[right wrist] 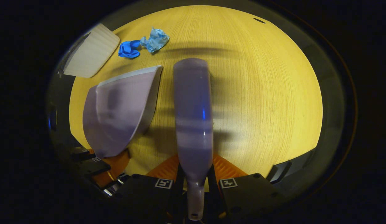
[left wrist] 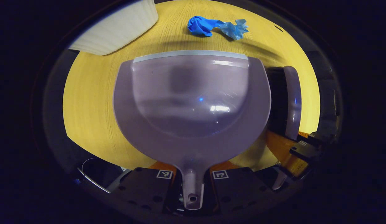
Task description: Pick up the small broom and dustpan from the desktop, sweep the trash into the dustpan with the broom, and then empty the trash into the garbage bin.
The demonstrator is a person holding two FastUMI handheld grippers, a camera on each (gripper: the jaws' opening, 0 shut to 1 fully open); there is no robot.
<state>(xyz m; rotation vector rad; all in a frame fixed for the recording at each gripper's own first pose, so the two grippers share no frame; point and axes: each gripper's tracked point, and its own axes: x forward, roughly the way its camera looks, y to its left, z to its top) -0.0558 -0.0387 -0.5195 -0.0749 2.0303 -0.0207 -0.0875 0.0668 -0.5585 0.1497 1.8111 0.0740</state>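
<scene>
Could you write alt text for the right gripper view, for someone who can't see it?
A hand-held gripper clamps the handle of a lilac broom over a yellow wooden desktop. To its left, a matching dustpan is held by the other gripper; beyond lie crumpled blue trash and a white ribbed bin.

The broom (right wrist: 193,124) blurs along its back, bristles tucked underneath, and the white bin (left wrist: 118,26) is cut off, seemingly ribbed.
</scene>
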